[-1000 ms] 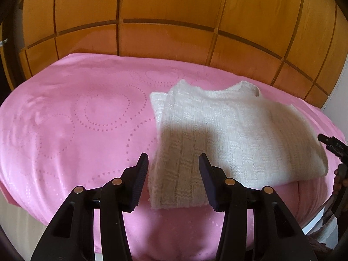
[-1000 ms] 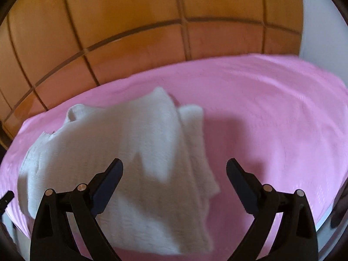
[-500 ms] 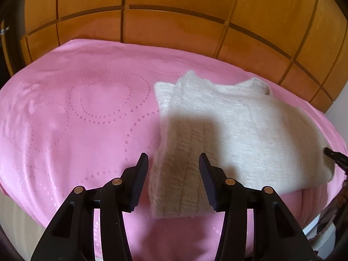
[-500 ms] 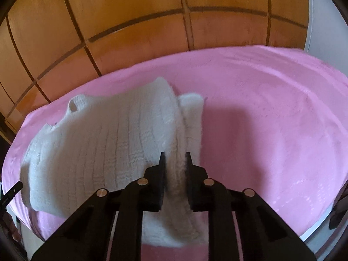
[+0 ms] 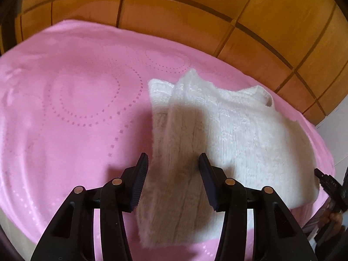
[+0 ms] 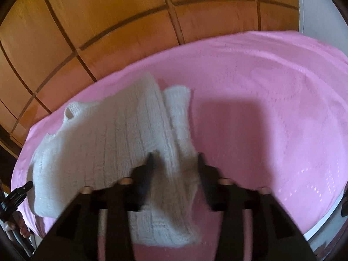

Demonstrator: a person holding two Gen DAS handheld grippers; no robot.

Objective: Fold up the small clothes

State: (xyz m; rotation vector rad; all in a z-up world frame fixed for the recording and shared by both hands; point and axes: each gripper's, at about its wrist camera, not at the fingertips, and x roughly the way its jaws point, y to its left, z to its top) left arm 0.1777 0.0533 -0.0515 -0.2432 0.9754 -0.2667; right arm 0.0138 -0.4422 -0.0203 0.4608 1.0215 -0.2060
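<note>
A white knitted sweater (image 5: 228, 130) lies partly folded on a pink cloth (image 5: 76, 108); it also shows in the right wrist view (image 6: 108, 141). My left gripper (image 5: 174, 163) is open, its fingers straddling the sweater's folded near edge just above it. My right gripper (image 6: 175, 158) is open and blurred, its fingers on either side of the sweater's folded sleeve strip (image 6: 180, 130). The other gripper's tip peeks in at the right edge of the left wrist view (image 5: 326, 180) and at the left edge of the right wrist view (image 6: 17, 193).
The pink cloth (image 6: 261, 108) covers a rounded table. Behind it stands a wall of orange wooden panels (image 5: 174, 10), also in the right wrist view (image 6: 108, 21). A white wall strip (image 6: 315, 4) is at the far right.
My right gripper was wide open, then shut on the sweater's fold half a second ago, and has now opened again. My left gripper stayed open and moved a little closer over the sweater.
</note>
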